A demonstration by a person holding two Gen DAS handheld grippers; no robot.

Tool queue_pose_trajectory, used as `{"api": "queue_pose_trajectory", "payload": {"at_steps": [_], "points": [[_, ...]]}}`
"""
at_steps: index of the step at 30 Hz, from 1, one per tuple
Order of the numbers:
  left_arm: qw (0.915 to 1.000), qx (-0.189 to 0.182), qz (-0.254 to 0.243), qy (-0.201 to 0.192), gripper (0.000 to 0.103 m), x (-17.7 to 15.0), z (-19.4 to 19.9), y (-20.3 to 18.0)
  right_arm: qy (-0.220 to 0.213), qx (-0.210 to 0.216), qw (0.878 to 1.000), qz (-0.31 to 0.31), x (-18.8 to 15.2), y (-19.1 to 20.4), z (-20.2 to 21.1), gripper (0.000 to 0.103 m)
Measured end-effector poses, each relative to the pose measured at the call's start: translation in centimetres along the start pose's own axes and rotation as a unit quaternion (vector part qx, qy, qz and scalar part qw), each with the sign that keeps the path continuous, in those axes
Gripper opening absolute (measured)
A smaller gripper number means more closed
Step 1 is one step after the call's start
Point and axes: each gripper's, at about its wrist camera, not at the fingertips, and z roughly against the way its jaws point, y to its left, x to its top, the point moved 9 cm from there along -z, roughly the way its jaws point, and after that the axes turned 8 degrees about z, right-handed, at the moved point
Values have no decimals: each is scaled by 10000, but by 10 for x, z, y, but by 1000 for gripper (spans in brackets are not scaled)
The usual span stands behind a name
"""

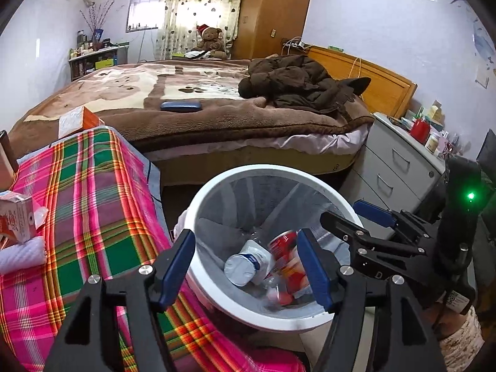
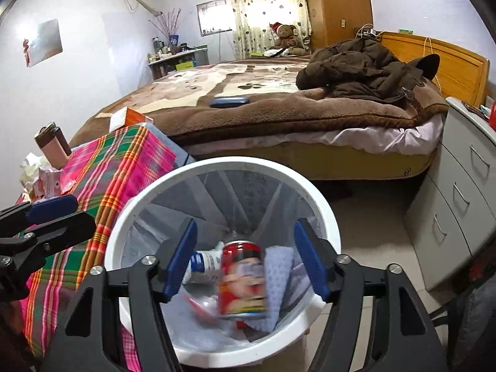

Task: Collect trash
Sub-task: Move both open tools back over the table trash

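A white round trash bin (image 2: 322, 214) with slatted walls and a pale liner is seen from above, standing on the floor just beside the plaid-covered surface. A red printed can (image 2: 243, 279) is blurred and upright over the bin's middle. A white plastic bottle (image 2: 206, 263) with a blue label lies on its side toward the left wall. A pale blue cloth (image 2: 280, 276) is crumpled against the right wall.
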Motion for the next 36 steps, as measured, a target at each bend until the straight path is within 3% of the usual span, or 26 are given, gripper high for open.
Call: {"api": "queue_pose_trajectory", "payload": {"at_steps": [25, 36], "points": [[9956, 596, 563, -454, 72, 1, 64, 80, -466, 372, 9979, 252, 26, 71, 24, 67], [9863, 1112, 898, -821, 74, 4, 97, 144, -534, 797, 9940, 519, 35, 124, 15, 67]]}}
